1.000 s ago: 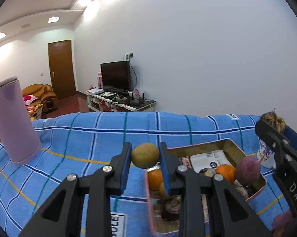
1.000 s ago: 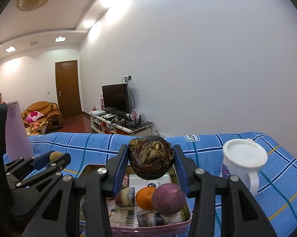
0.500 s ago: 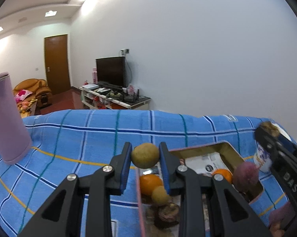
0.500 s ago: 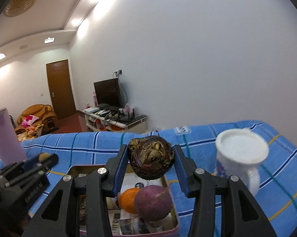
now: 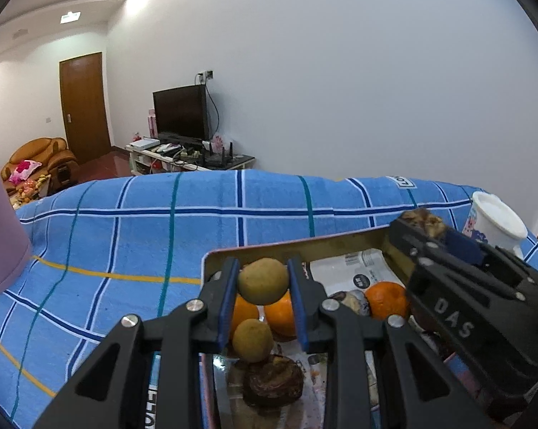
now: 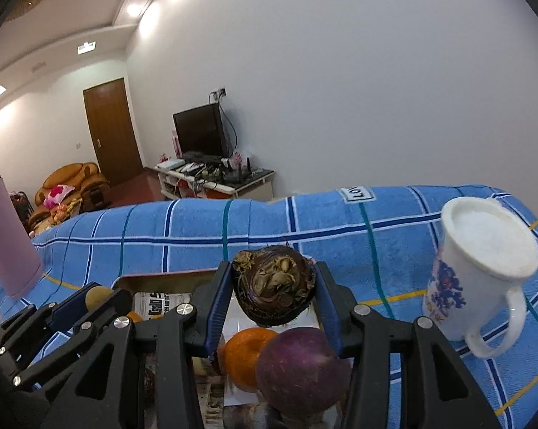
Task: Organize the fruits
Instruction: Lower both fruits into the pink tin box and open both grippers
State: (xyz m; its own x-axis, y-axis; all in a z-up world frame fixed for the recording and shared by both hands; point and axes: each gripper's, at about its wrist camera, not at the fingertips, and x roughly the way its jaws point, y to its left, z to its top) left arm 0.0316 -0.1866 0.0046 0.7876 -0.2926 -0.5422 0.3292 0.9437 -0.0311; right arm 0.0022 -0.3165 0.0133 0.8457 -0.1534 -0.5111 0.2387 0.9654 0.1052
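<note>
Left tool (image 5: 262,281) around kiwi (image 5: 263,280); right tool (image 6: 274,290) around mangosteen (image 6: 274,287)

The left gripper (image 5: 263,280) is a matte black plastic frame with triangular cut-outs in its arms, round silver screw heads at the joints, and blue pads lining the inner faces of its two fingers (image 5: 227,293). The right gripper (image 6: 273,290) has the same black frame, silver screws and blue-lined fingers (image 6: 326,300). Seen from the left wrist view, its side bears the raised letters "DAS".
</note>
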